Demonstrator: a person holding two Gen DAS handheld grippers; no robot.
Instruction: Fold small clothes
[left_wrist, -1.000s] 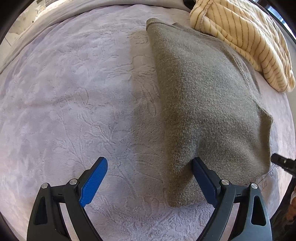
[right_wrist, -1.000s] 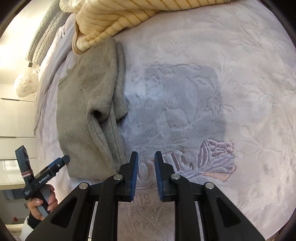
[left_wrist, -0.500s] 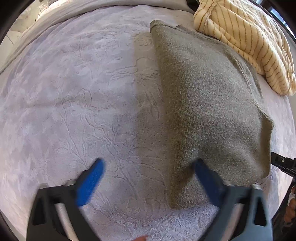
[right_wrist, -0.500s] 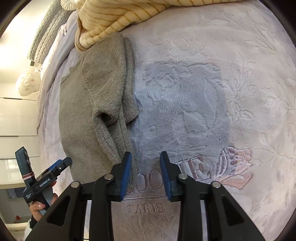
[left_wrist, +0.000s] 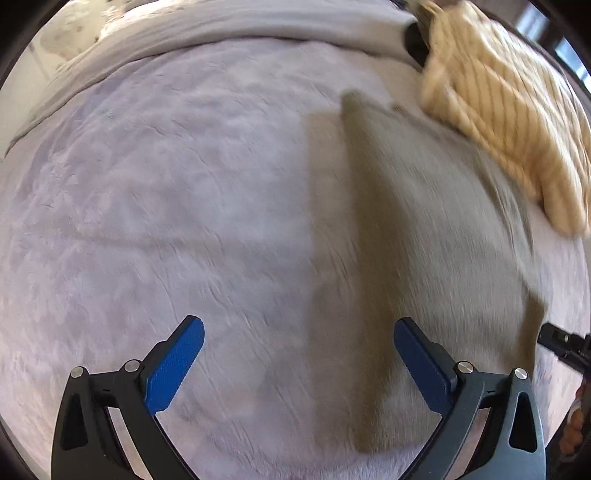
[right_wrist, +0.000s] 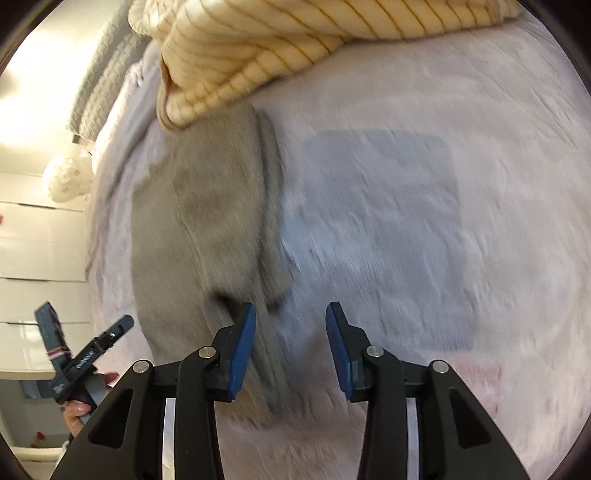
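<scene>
A grey-green knitted garment (left_wrist: 436, 251) lies folded lengthwise on the pale lilac blanket (left_wrist: 166, 206). My left gripper (left_wrist: 297, 341) hangs above the garment's near left edge, jaws wide open and empty, its right finger over the cloth. In the right wrist view the same garment (right_wrist: 207, 229) lies to the left, a folded sleeve along its right side. My right gripper (right_wrist: 290, 336) is opening, the garment's right edge passing under its left finger, with nothing pinched. A hand holding the left gripper (right_wrist: 88, 358) shows at the lower left.
A cream sweater with thin brown stripes (left_wrist: 506, 110) lies heaped at the far end, overlapping the garment's top (right_wrist: 266, 48). A quilted grey cover (right_wrist: 99, 85) and white drawers (right_wrist: 33, 240) stand beyond the bed's left edge.
My left gripper lifted and drew back from the garment's edge, jaws widening fully. My right gripper spread its jaws and slid left toward the garment's right edge.
</scene>
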